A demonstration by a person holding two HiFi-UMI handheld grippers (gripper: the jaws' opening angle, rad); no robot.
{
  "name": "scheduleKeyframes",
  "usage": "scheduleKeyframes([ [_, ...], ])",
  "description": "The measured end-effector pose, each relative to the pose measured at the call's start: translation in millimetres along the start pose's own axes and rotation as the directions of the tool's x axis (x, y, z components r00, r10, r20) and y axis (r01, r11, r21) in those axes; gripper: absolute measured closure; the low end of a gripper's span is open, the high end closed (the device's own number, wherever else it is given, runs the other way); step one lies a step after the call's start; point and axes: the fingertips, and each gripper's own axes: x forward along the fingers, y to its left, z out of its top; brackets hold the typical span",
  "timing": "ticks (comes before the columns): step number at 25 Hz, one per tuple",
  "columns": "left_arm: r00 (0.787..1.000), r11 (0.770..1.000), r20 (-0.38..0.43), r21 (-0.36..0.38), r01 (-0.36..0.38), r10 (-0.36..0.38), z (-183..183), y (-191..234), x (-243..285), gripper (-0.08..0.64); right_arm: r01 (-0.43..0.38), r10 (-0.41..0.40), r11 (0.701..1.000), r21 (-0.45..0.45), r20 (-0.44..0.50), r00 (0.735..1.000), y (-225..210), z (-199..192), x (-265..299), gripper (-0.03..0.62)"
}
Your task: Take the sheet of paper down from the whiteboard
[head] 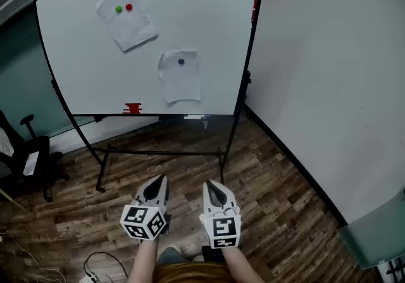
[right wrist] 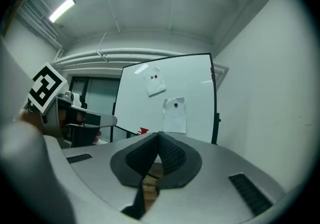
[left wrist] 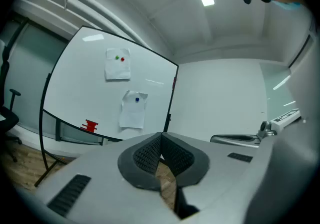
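Note:
A whiteboard (head: 76, 54) on a rolling stand faces me. Two crumpled white sheets hang on it. The upper sheet (head: 126, 17) is pinned by a green and a red magnet (head: 123, 7). The lower sheet (head: 180, 76) is held by one blue magnet (head: 181, 61). Both sheets show again in the left gripper view, upper sheet (left wrist: 118, 64) and lower sheet (left wrist: 132, 110), and in the right gripper view, upper sheet (right wrist: 155, 81) and lower sheet (right wrist: 174, 115). My left gripper (head: 161, 178) and right gripper (head: 209, 184) are held low, side by side, well short of the board. Both are shut and empty.
A red eraser (head: 133, 108) rests on the board's tray. A black office chair (head: 28, 155) stands at the left. A white wall (head: 329, 73) runs along the right. Cables and a power strip (head: 95, 269) lie on the wooden floor near my feet.

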Motion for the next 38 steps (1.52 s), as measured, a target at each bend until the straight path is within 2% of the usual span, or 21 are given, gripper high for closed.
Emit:
scheduleKeyframes([
  [8,0.999,0.999,-0.013,-0.030,-0.034,0.034,-1,14,-19,0.535,-0.017,0.017,0.999,0.035,-0.015,1.000,12,-3,-3,0.581],
  [12,1.000,0.999,0.000,-0.030,-0.025,0.025,4,14,-22,0.532,0.011,-0.011,1.000,0.023,-0.010,1.000,12,0,-5,0.580],
  [15,0.999,0.999,0.052,-0.030,-0.012,0.014,16,11,-27,0.470,0.002,-0.002,0.999,0.040,0.014,1.000,14,7,-5,0.518],
  [18,0.995,0.999,0.098,-0.035,-0.024,0.027,25,10,-37,0.443,-0.016,0.015,0.998,0.055,0.027,1.000,16,9,-5,0.485],
  [25,0.997,0.996,0.068,-0.085,-0.016,0.022,18,26,-31,0.442,-0.029,0.027,0.998,0.060,0.033,0.999,17,7,10,0.453],
  [32,0.995,0.996,0.051,-0.053,-0.077,0.080,14,62,28,0.465,-0.016,0.015,0.999,0.048,0.023,1.000,-8,0,67,0.449],
  [36,0.990,0.994,0.093,0.007,-0.107,0.106,30,105,90,0.459,-0.009,0.008,1.000,0.020,0.035,0.999,-30,1,140,0.448],
  [38,0.989,0.995,0.112,0.007,-0.095,0.093,43,129,127,0.452,-0.007,0.007,1.000,0.011,0.037,0.999,-41,5,184,0.448],
])
